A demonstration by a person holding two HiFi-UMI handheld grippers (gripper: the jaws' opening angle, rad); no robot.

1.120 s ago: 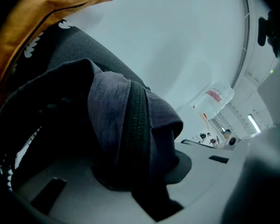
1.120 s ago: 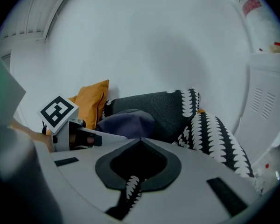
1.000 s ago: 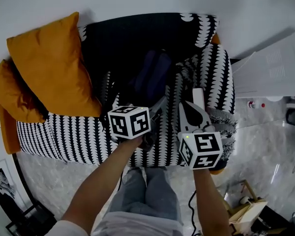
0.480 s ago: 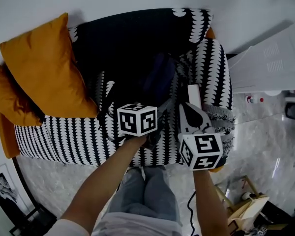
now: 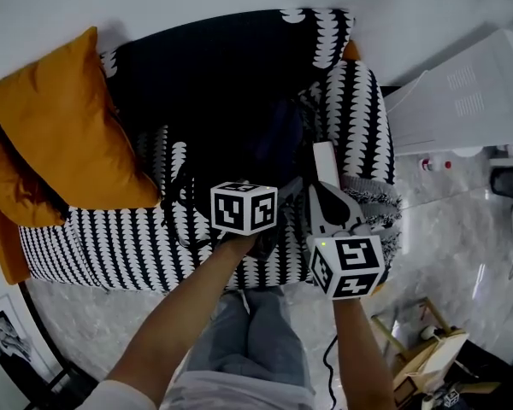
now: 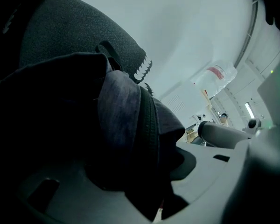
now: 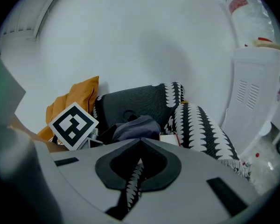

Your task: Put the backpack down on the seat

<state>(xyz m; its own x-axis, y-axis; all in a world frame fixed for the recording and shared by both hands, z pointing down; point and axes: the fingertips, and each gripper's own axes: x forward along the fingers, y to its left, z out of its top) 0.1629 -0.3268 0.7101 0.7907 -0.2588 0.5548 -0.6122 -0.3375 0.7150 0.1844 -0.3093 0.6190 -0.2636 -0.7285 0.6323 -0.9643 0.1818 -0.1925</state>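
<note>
Now the backpack (image 5: pixel 278 139) is down on the black-and-white patterned seat (image 5: pixel 111 242), dark and slumped, leaning into the sofa's black backrest (image 5: pixel 214 67) near the right armrest (image 5: pixel 359 118). The left gripper (image 5: pixel 282 193) is right on it: its jaws have just been opening and stand spread, with a fold of the bag's dark fabric and zip lying loose between them, no longer pinched. The right gripper (image 7: pixel 140 143) hovers just beside it, jaws pressed together on nothing, the sofa pattern showing under them. The danger is in letting go. If that fold or a strap catches on a left jaw as it backs out, the bag gets dragged towards the seat's front edge, and a soft bag propped against the backrest could sag forward and roll off. Compared with a second back, the left gripper's marker cube (image 5: pixel 244 207) sits further right and closer to the bag, the right gripper has barely shifted, and the orange cushions (image 5: pixel 60 135) are untouched.
</note>
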